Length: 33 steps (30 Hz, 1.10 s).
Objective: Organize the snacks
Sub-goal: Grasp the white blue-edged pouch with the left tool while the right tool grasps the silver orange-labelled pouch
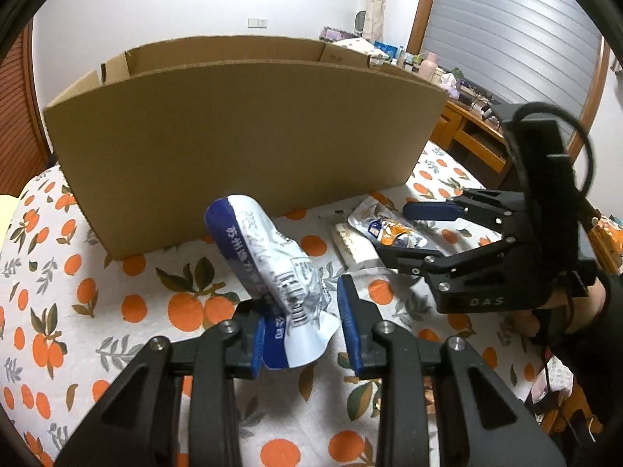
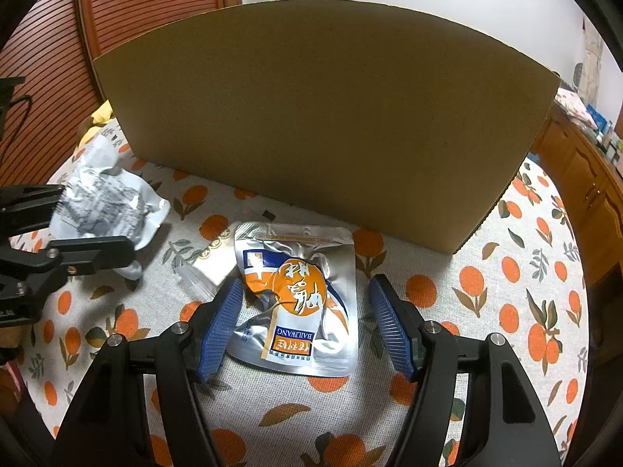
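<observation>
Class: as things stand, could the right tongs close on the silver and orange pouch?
Probably yes: the right tongs stand open astride the silver and orange pouch, which lies flat on the cloth with nothing over it.

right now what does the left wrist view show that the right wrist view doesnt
Only the left wrist view: the cardboard box's open top and a cluttered wooden desk at the right.

Only the right wrist view: the orange and silver pouch's full front, lying between the right hand-held gripper's open fingers.

Both: the box, the orange-print cloth, and the blue and white packet pinched by the left hand-held gripper.
</observation>
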Tool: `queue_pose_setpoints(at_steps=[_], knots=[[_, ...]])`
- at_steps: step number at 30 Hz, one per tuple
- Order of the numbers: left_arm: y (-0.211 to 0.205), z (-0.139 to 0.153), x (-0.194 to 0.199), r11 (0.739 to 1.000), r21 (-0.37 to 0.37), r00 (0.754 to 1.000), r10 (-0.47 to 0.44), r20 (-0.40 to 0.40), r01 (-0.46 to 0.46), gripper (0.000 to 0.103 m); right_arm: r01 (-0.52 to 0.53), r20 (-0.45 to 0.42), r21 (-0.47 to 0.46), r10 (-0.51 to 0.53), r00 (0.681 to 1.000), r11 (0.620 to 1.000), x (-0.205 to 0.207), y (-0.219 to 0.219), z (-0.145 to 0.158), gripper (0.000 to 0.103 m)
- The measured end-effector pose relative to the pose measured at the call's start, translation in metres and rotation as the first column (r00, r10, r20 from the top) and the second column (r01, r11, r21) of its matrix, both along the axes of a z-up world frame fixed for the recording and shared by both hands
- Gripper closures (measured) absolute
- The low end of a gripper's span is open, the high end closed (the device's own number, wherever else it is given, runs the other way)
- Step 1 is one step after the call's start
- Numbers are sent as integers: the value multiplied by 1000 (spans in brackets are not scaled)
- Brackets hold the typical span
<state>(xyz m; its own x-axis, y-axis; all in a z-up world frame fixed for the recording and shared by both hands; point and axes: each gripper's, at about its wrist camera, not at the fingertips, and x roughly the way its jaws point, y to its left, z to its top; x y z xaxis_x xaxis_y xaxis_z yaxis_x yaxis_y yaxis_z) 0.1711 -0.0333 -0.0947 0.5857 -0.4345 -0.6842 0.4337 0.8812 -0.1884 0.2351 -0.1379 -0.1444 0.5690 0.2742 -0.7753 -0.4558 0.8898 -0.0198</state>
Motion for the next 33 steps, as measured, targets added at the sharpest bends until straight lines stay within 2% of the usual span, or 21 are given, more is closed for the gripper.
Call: queue_pose_setpoints(at_steps=[3,7,10,11,13,16,22,33], knots=[[2,3,-2,1000,-8,1000,4,11,-4,74,1,0,0,-1,1000,1000,0,0,0,35],[7,5,-5,1000,-17,1000,9,24,-9,73,11,-1,12,-11,1000,1000,-1,-5,1,46],[9,4,-5,1000,-23,1000,11,27,-10,73,-2,2,9,2,1000,1000,-4,-6,1,48],[10,4,-6,1000,-24,1000,12,26,-11,73,-14,3,13,14,1000,1000,-6,-5,2,58],[10,5,-7,1000,-26,1000,14,27,-13,73,-17,7,9,17,1000,1000,-9,-2,4,63],[12,4,-9,1000,-29,1000,13,26,-13,73,-23,17,-18,23,1000,1000,-12,2,3,64],[10,3,-8,1000,-25,1000,13,21,-13,73,-12,9,27,12,1000,1000,-17,-3,7,65],[5,0,-6,1000,-16,1000,10,16,-9,73,-22,24,48,21,1000,999,-20,-5,14,65]])
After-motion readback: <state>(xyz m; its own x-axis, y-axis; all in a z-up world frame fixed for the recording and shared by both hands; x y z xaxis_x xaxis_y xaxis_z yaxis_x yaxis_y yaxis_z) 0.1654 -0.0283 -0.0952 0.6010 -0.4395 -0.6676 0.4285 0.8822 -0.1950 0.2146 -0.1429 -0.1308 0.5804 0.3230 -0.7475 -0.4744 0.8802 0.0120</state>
